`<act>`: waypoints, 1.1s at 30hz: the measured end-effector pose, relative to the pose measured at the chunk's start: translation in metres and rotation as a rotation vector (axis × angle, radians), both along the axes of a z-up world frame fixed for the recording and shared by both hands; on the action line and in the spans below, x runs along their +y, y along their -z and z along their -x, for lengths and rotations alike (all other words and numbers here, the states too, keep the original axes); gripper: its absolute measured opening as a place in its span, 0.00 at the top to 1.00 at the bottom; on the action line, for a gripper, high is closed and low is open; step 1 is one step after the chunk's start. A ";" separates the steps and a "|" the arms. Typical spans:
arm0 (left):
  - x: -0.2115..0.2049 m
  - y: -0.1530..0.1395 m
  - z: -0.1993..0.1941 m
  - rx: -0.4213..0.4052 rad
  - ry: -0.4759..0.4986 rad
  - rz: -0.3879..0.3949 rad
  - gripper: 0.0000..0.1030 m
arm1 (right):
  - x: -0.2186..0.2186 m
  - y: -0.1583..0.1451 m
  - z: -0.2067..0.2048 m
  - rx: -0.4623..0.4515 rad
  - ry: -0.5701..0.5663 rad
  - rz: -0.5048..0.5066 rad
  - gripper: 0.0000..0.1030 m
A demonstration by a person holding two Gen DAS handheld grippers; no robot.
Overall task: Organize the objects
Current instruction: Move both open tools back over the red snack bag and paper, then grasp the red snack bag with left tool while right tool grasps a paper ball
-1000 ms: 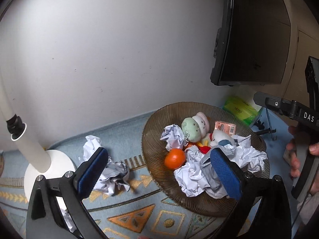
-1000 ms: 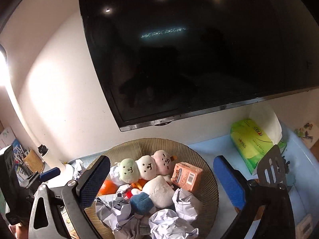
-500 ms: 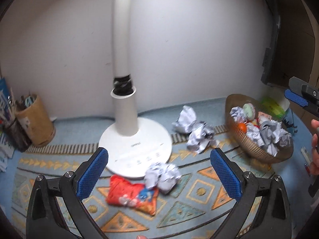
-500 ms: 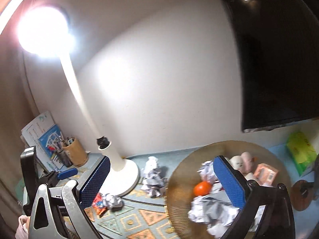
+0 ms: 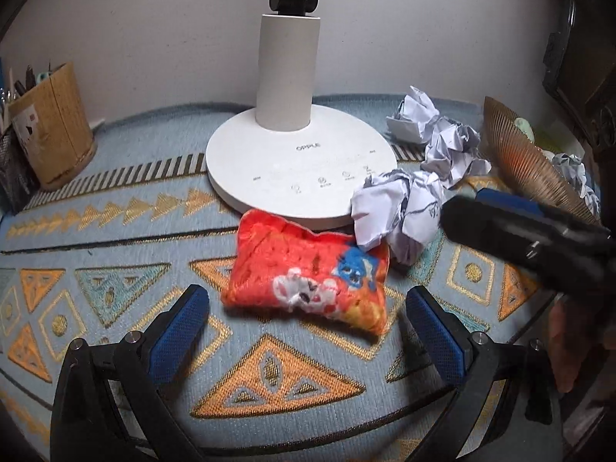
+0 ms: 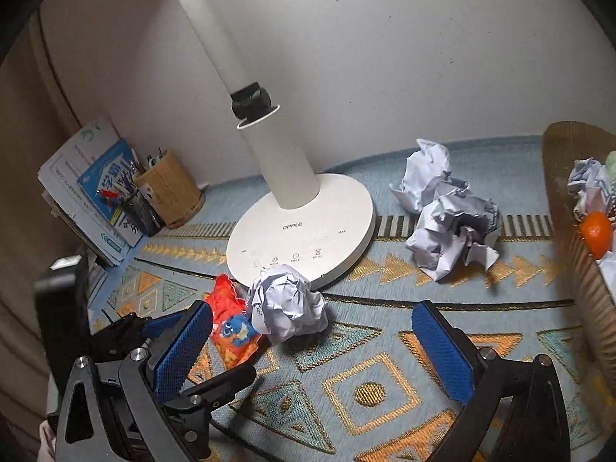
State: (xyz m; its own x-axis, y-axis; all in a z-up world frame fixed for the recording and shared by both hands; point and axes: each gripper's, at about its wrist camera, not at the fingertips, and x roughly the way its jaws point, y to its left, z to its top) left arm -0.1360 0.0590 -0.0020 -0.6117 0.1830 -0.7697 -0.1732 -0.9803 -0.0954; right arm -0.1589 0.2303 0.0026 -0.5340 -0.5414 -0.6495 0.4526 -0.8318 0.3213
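Left wrist view: your left gripper is spread wide and empty, pads at the lower edge of the frame; the snack bag lies flat on the mat at centre, just beyond and between the pads; a paper ball touches its upper right corner and leans on the lamp base; risk: closing now may catch only the near edge, or drag the ball along; your right gripper crosses in from the right edge, close enough to collide.

Right wrist view: your right gripper is also released, holding nothing; the paper ball sits centre-left, just ahead of the pads, nearer the left one; the snack bag peeks out beside that pad; two more balls lie upper right; the basket stands at the right edge; risk: an off-centre squeeze could nudge the ball away.
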 end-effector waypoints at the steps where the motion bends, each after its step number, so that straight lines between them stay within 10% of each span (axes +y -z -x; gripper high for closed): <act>1: 0.000 0.001 0.005 -0.003 -0.006 0.015 0.01 | -0.004 0.004 0.004 -0.001 -0.005 -0.010 0.00; 5: 0.010 0.010 0.022 -0.043 -0.015 0.105 0.00 | -0.019 0.016 0.017 -0.034 -0.024 -0.018 0.00; 33: 0.013 0.011 0.025 -0.042 -0.023 0.099 0.00 | -0.031 0.021 0.026 -0.069 -0.009 -0.022 0.00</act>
State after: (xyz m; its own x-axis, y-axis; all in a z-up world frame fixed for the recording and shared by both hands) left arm -0.1606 0.0720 -0.0128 -0.5818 0.0911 -0.8082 -0.1483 -0.9889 -0.0047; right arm -0.1851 0.1998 -0.0181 -0.4824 -0.5315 -0.6963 0.4377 -0.8348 0.3339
